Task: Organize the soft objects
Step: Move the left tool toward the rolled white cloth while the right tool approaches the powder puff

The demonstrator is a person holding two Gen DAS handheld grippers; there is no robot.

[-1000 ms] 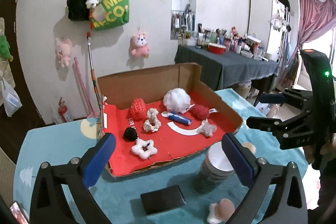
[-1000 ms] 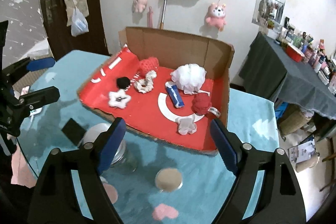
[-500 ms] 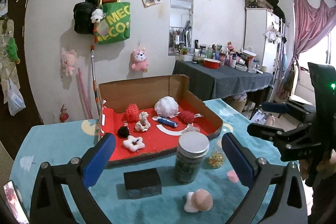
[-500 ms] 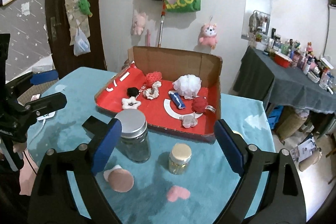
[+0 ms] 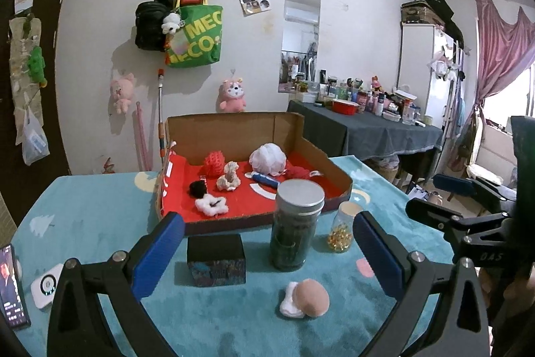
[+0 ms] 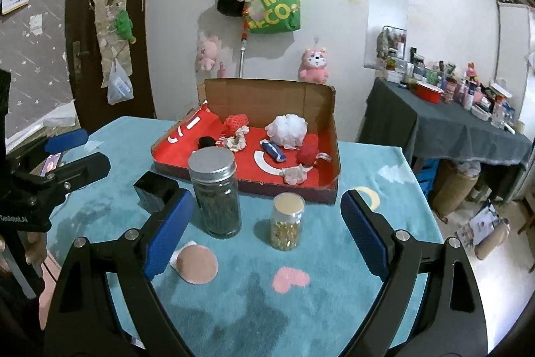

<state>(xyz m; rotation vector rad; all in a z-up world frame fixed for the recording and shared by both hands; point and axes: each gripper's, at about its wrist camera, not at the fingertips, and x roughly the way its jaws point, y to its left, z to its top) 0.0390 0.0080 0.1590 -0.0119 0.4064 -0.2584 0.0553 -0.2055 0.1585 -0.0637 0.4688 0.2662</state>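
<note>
The peach powder puff point(image 5: 309, 293) is lying on the teal desk point(image 5: 83, 223), just ahead of the released left hand-held gripper point(image 5: 267, 256); the right hand-held gripper point(image 6: 264, 233) is gaping empty beside it.

The table point(image 5: 83, 223) wears a teal cloth patterned with pale trees, moons and a pink heart point(image 6: 290, 279). The cardboard box point(image 5: 234, 129) is brown outside, bright red inside with white marks. In it sit a white puff point(image 5: 267, 158), a red ball point(image 5: 214, 161) and a black pompom point(image 5: 198, 188). Each tool has blue pads point(image 5: 157, 253) on black.
</note>
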